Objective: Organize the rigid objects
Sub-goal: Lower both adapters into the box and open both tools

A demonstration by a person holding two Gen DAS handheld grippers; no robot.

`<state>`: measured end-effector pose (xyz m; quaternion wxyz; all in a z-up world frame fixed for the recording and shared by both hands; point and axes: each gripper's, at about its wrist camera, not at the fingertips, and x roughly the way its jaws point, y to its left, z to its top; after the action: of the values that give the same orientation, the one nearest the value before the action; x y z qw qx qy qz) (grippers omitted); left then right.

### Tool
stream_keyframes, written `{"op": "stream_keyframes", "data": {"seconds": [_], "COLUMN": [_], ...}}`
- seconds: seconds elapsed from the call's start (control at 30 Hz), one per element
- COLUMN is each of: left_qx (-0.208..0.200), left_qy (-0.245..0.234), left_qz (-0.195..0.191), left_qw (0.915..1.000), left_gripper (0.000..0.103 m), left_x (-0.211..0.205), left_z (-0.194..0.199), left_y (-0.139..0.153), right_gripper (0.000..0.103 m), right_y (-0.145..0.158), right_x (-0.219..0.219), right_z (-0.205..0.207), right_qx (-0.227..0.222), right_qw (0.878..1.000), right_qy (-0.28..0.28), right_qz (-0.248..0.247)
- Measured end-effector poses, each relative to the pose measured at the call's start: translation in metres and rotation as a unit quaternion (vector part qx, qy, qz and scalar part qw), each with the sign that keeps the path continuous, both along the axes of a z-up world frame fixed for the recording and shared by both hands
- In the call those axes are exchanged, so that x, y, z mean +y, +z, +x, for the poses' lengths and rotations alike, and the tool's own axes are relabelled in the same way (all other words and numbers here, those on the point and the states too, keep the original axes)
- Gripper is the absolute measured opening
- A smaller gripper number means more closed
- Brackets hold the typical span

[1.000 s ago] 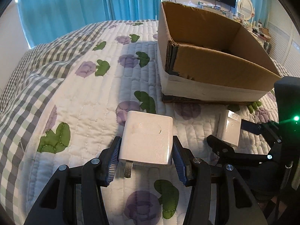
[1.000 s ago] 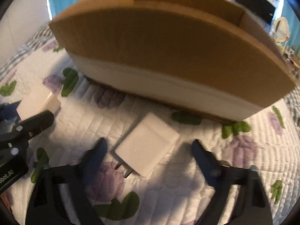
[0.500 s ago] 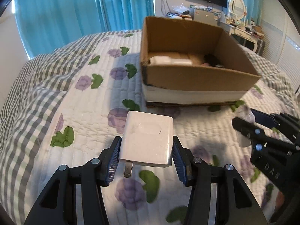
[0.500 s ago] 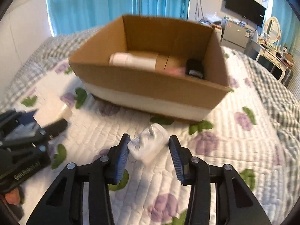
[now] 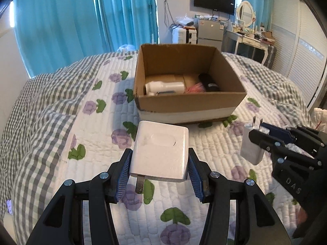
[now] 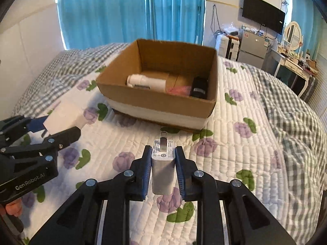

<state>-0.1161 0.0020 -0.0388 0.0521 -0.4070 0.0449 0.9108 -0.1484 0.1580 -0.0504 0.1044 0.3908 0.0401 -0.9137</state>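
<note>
Short of the cardboard box (image 5: 190, 100) on the quilt, the left gripper (image 5: 159, 171) clamps a wide white charger (image 5: 160, 155) and the right gripper (image 6: 163, 169) a slim white charger (image 6: 163, 171), 2 light, stiff, slick blocks best pinched across flat sides

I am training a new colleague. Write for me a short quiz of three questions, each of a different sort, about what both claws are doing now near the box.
1. True or false: the left claw holds a wide white charger.
2. Which way do the prongs of the narrow charger in the right claw point: A) toward the cardboard box, B) toward the camera?
3. Fill in: inside the box lie a white bottle, something pink and a ___ object.

Key: 1 true; 2 A; 3 black.
</note>
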Motion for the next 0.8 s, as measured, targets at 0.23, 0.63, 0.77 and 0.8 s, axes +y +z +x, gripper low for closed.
{"op": "stream_keyframes", "data": {"seconds": [0.23,0.63,0.77,0.8], "left_qx": [0.047,0.042,0.021,0.014], "left_qy": [-0.022,-0.037,-0.039,-0.037], "left_qz": [-0.003,0.029,0.014,0.014], "left_qw": [0.9987,0.998,0.9989,0.9991], "left_gripper": [0.053,0.053,0.053,0.053], "left_x": [0.014,0.044,0.057,0.057], "left_z": [-0.024,-0.168,-0.209,-0.216], "left_y": [0.049,0.064,0.029,0.022], "right_gripper": [0.022,0.022,0.022,0.022], "right_y": [0.061,0.116,0.101,0.097], "right_x": [0.009,0.027,0.03,0.032], "right_z": [-0.011,-0.109,-0.15,-0.157], "right_qx": [0.054,0.096,0.086,0.083], "right_qw": [0.999,0.995,0.996,0.997], "right_qy": [0.003,0.003,0.003,0.004], "right_qz": [-0.003,-0.009,-0.009,-0.011]}}
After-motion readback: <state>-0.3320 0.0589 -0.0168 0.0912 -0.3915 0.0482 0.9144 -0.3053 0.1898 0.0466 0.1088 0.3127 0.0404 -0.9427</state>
